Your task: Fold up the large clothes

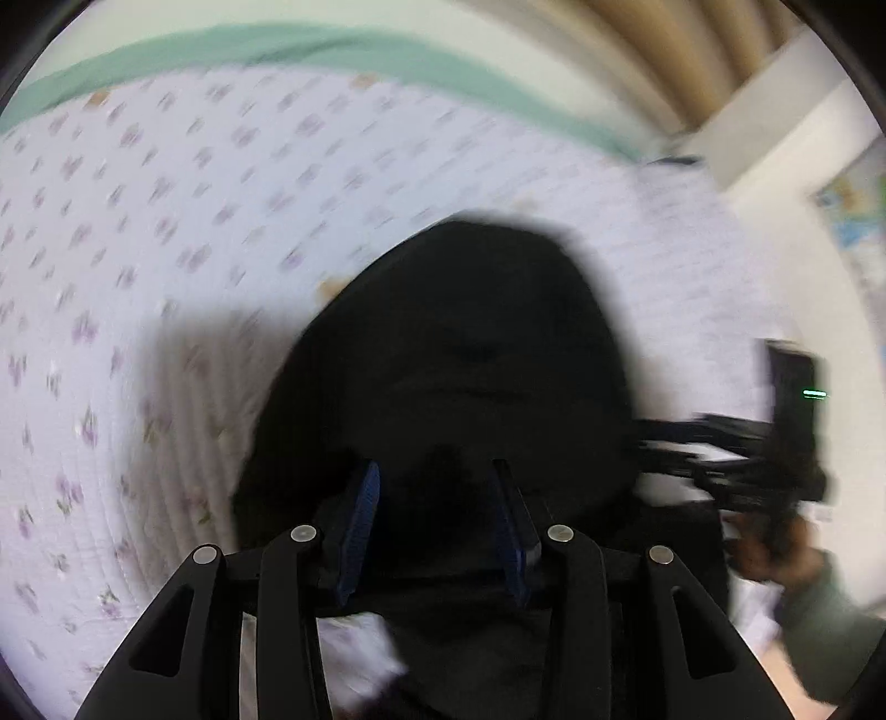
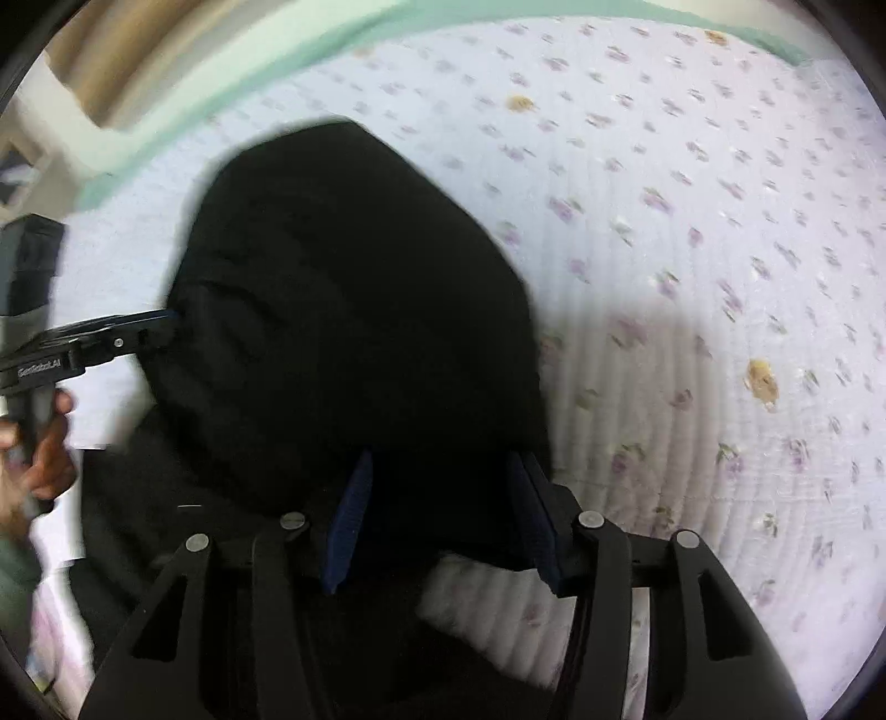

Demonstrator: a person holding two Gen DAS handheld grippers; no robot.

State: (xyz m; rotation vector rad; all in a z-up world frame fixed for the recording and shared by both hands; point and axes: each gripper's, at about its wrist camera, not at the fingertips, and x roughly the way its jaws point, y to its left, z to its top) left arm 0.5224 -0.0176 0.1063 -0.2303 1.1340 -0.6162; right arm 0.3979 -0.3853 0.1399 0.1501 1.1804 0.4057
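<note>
A large black garment [image 1: 465, 354] hangs in front of both cameras over a bed with a white quilt printed with purple flowers [image 1: 138, 249]. My left gripper [image 1: 437, 471] is shut on the black cloth between its blue pads. My right gripper [image 2: 443, 459] is also shut on the black garment [image 2: 343, 288], its blue pads apart with cloth bunched between them. In the right wrist view the left gripper [image 2: 166, 321] bites the garment's left edge. In the left wrist view the right gripper [image 1: 648, 437] reaches in from the right. Both views are blurred.
The flowered quilt [image 2: 692, 249] spreads right of the garment. A green band [image 1: 332, 50] edges the bed's far side, with beige curtains [image 1: 664, 50] and a white wall behind. A hand holds the other gripper's handle [image 2: 39, 437].
</note>
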